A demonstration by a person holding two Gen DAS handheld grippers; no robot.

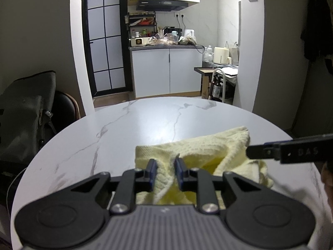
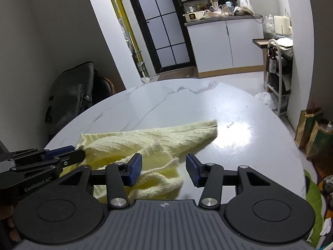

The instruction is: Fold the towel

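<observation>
A pale yellow towel (image 1: pixel 208 148) lies crumpled on the round white marble table (image 1: pixel 133 123), near its front right. My left gripper (image 1: pixel 165 167) has its blue pads close together around a raised fold of the towel; it looks shut on it. In the right wrist view the towel (image 2: pixel 154 143) spreads left of centre. My right gripper (image 2: pixel 164 163) is open above the towel's near edge, with a bunched corner between the pads but not pinched. The left gripper shows there at the towel's left edge (image 2: pixel 77 154). The right gripper's finger enters the left wrist view (image 1: pixel 276 152).
A dark bag on a chair (image 1: pixel 27 123) stands left of the table. Kitchen cabinets (image 1: pixel 166 73) and a cluttered counter are behind. A wire rack (image 2: pixel 276 77) and paper bags (image 2: pixel 312 131) stand on the floor to the right.
</observation>
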